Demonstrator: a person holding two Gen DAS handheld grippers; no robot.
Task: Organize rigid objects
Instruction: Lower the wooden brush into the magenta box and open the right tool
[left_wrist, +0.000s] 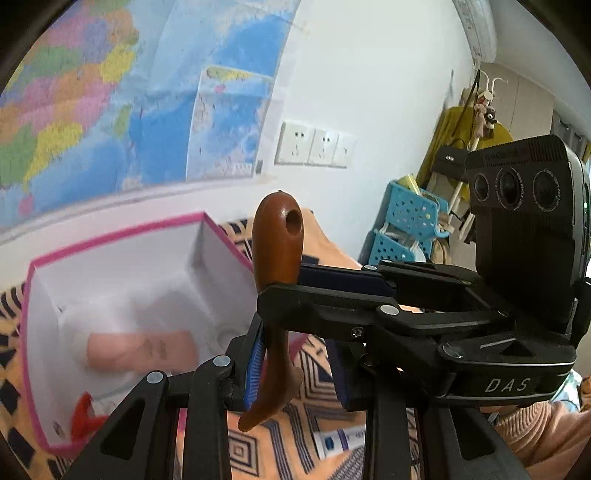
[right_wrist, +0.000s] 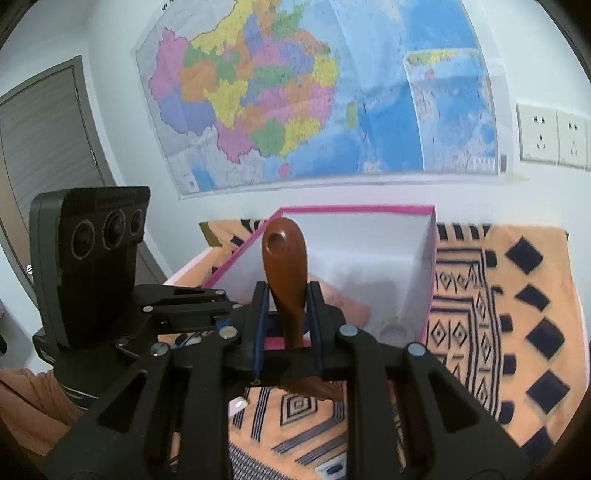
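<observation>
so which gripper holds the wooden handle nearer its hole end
The right gripper; it clamps the wooden handle just under the hole, while the left gripper grips lower down.

A brown wooden spoon-like utensil (right_wrist: 286, 273) with a hole near its rounded end stands nearly upright, clamped between claw pads, raised in front of the pink-rimmed white box (right_wrist: 430, 266). Inside the box lie a pale pink item (left_wrist: 142, 350) and something red (left_wrist: 85, 417), both blurred. A white-and-blue tube (left_wrist: 338, 441) lies just beside the box
</observation>
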